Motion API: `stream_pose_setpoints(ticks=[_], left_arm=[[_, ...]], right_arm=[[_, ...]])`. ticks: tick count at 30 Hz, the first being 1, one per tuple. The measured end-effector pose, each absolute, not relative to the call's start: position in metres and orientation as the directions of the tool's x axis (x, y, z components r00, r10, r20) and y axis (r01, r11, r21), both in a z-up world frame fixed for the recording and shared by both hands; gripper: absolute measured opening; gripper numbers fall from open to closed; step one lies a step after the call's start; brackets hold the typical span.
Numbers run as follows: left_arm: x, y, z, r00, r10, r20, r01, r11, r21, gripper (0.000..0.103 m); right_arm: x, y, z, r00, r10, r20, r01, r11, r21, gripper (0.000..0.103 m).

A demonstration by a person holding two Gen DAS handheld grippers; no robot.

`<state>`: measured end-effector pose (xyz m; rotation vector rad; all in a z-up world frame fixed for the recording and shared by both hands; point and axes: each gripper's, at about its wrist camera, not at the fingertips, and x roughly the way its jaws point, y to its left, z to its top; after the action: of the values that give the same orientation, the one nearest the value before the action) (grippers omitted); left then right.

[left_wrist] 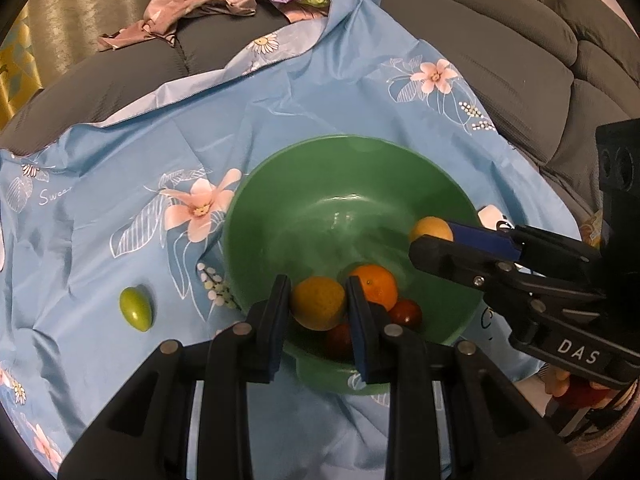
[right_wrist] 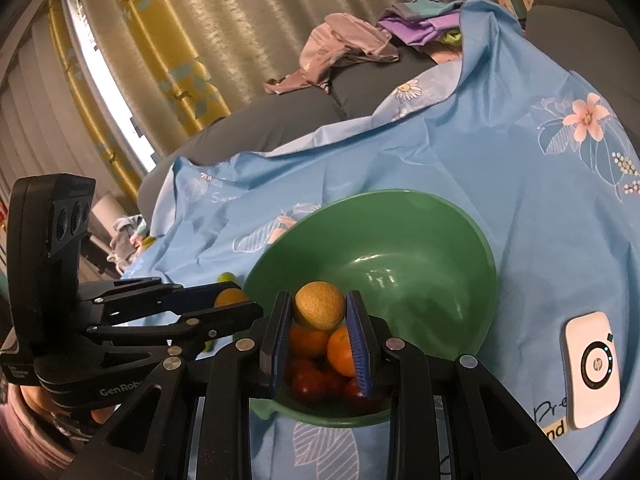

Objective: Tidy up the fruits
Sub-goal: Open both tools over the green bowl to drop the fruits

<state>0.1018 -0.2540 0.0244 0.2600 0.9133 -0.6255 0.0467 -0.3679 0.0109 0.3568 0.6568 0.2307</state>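
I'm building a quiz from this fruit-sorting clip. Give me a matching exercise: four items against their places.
Items:
1. left gripper
2. right gripper
3. green fruit
4. white device

Places:
A. on the cloth, outside the green bowl
B. shut on a yellow fruit
C. shut on a tan round fruit
D. on the cloth, right of the bowl

Pairs: 1-B, 2-C, 3-A, 4-D

Round yellow-orange fruit clamped between left gripper pads, above green plastic bowl; rough tan-yellow ball fruit clamped in right gripper; small green fruit on cloth, left of left gripper.
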Motion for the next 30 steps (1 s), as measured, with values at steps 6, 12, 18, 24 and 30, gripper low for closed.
stream_pose_setpoints(ticks=[6,12,18,24,30], left_arm=[[0.110,-0.263,0.013,0.431,-0.379,-0.819,0.611,0.790,-0.044,0.028],[0.115,-0.271,0.002,0.412,-0.359,-0.837,0.616,0.787,-0.034,0.028],[0.118,-0.277,-0.008,0.405,-0.329,-0.853,0.620,0.785,-0.008,0.028],[0.117,-0.277,-0.011,0.407,-0.316,-0.857,0.623,0.782,0.007,0.028],[0.113,-0.276,-0.010,0.410,-0.308,-0.859,0.622,0.783,0.016,0.050]], right_arm=[[0.050,-0.372,0.006,0.766,0.301,-0.569,-0.077,0.920,0.383,0.030],[0.054,-0.374,0.002,0.755,0.282,-0.592,-0.059,0.928,0.368,0.030],[0.057,-0.372,-0.001,0.744,0.266,-0.614,-0.046,0.936,0.349,0.030],[0.058,-0.373,-0.006,0.729,0.259,-0.634,-0.025,0.935,0.354,0.030],[0.053,-0.375,-0.003,0.730,0.245,-0.639,-0.005,0.936,0.353,0.030]])
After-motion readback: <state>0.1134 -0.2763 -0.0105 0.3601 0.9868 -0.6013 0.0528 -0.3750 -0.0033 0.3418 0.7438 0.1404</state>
